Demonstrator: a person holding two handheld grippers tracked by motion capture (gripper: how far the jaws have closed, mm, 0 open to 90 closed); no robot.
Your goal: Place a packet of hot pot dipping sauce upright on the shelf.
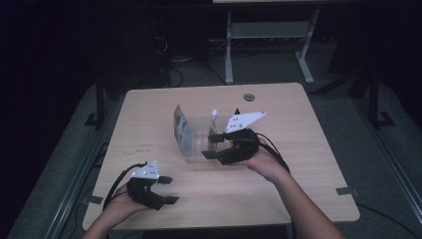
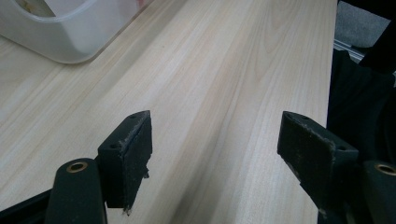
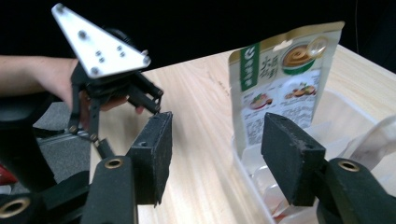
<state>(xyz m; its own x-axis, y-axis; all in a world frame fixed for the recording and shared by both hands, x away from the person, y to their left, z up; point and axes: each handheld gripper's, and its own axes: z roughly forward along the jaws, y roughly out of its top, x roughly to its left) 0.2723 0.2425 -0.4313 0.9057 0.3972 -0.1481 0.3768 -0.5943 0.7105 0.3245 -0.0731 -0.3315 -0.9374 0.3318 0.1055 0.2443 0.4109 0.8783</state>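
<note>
Middle of the high view: clear plastic container [image 1: 196, 139] on the pale wooden table [image 1: 298, 164], with a printed food pouch [image 1: 183, 130] standing upright against its left wall. Just right of the container, right gripper [image 1: 211, 146], held in a hand [image 1: 266, 164] entering from the lower right, pointing left at the container; jaws parted to a middling width, nothing between the pads, 1 jaw over the container's rim and the other at its near wall. No earlier picture to compare.

Lower left of the high view: left gripper [image 1: 170, 189], low over the table near its front edge, well apart from the container; jaws spread wide and empty.

Left gripper view: 2 black pads [image 2: 127, 156] far apart at the bottom of the frame, bare wood between them, a corner of the container [image 2: 60, 32] at upper left.

Right gripper view: pouch [image 3: 285, 79] at upper right, upright inside the container [image 3: 355, 116], green and white print with pictures of food, its lower part behind the right pad [image 3: 289, 156]. Crumpled clear wrapping in the container at lower right. Left gripper [image 3: 116, 100] with its grey 3-cornered plate at upper left, beyond the left pad.
</note>
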